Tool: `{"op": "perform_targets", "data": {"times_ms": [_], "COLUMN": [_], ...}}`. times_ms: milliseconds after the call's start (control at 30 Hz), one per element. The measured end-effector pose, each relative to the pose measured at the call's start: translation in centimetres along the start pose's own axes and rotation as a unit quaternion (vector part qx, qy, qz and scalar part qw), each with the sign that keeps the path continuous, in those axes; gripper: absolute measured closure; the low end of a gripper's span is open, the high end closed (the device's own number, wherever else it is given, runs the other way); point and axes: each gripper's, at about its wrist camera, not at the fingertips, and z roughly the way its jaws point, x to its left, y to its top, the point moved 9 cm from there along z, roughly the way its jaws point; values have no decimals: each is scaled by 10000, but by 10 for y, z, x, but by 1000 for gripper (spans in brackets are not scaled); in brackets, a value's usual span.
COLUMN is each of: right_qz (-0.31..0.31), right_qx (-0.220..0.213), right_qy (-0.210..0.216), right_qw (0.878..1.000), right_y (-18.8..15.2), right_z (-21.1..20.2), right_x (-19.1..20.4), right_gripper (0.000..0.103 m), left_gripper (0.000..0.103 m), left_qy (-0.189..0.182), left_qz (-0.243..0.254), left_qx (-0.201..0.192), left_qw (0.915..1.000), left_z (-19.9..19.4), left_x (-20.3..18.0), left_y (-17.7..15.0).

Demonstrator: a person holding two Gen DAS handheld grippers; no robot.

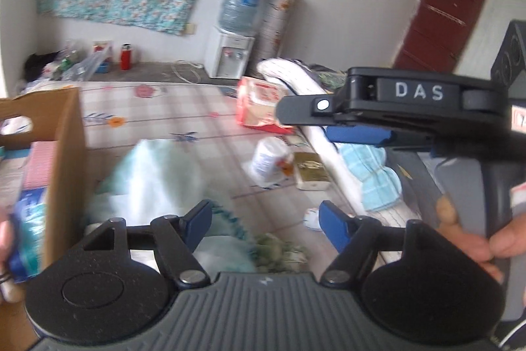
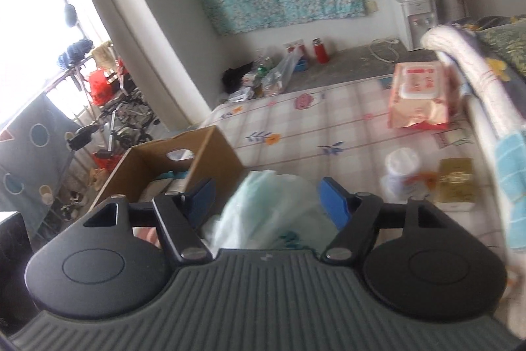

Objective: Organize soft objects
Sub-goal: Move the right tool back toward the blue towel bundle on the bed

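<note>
A pale mint soft cloth lies bunched on the checked mattress beside a cardboard box. My left gripper is open just above and behind the cloth, holding nothing. My right gripper is open, its blue pads on either side of the same cloth, not closed on it. The right gripper also shows in the left wrist view, to the right. The box holds pink and blue soft items.
On the mattress stand a pink wet-wipe pack, a white tub and a gold box. A white rolled quilt and a blue towel lie at the right. A water dispenser stands by the wall.
</note>
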Motion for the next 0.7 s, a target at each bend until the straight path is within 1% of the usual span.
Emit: {"op": "perform_targets", "data": {"times_ms": [100, 200, 333, 400, 500, 600, 700], "right_qz": [117, 232, 477, 595, 668, 791, 989], "right_qx": [-47, -40, 66, 141, 271, 391, 520], "right_qy": [-491, -887, -1226, -1278, -1356, -1440, -1482], "right_qw": [9987, 9958, 9913, 9899, 9881, 9856, 9826], "right_y": [3, 5, 3, 2, 1, -3, -5], "right_z": [-17, -28, -29, -24, -7, 9, 26], "right_x": [-58, -113, -174, -196, -218, -240, -262], "right_gripper": [30, 30, 30, 30, 30, 30, 32], "left_gripper": [28, 26, 26, 26, 26, 30, 31], "left_qy": [-161, -369, -634, -770, -989, -1102, -1185], "left_qz": [168, 307, 445, 486, 546, 529, 487], "left_qx": [82, 138, 176, 191, 195, 278, 357], "left_qw": [9997, 9988, 9968, 9957, 9934, 9921, 9911], "left_z": [32, 63, 98, 115, 137, 160, 181], "left_x": [-24, -48, -72, -83, -100, -113, -123], "left_y": [-3, -5, -6, -4, 1, 3, 5]}}
